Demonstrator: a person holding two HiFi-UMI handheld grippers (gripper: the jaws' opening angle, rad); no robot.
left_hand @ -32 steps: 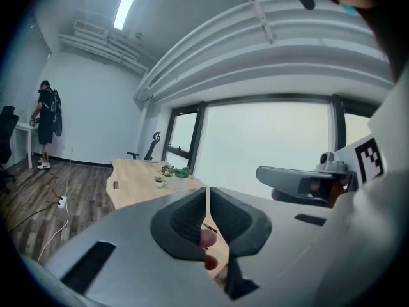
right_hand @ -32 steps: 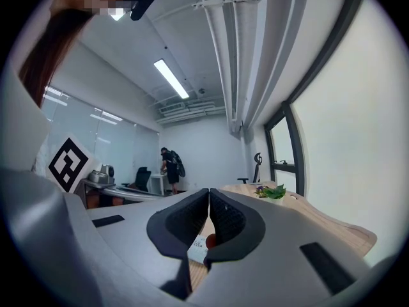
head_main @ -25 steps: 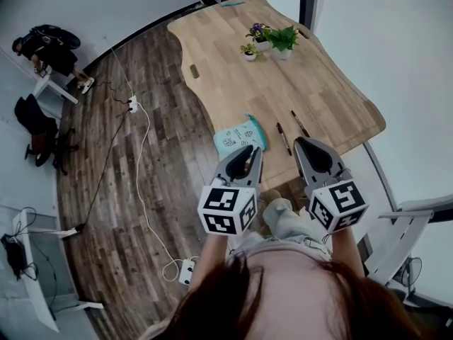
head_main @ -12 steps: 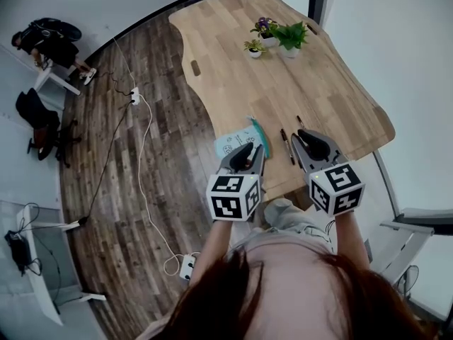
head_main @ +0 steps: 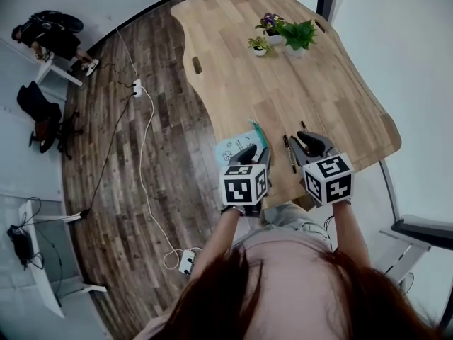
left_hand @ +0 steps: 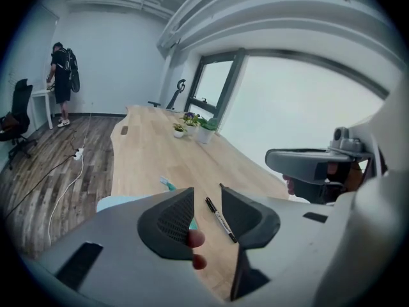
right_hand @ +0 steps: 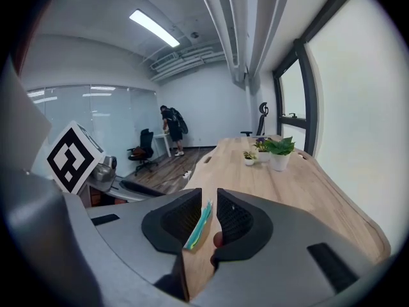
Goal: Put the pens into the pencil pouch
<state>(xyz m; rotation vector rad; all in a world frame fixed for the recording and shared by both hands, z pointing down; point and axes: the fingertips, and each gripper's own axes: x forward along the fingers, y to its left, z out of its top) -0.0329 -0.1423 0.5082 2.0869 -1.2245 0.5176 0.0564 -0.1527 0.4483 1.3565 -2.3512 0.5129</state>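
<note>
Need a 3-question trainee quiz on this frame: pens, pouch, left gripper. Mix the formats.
1. True or false: the pens are already inside the pencil pouch.
2. Multiple choice: the left gripper is A) shut on a pen, B) open with nothing held, C) shut on the pouch.
3. Fill in: in the head view the pencil pouch lies to the ___ of the pens.

Key: 1 false, they lie on the table beside it. 2 B. 3 left.
</note>
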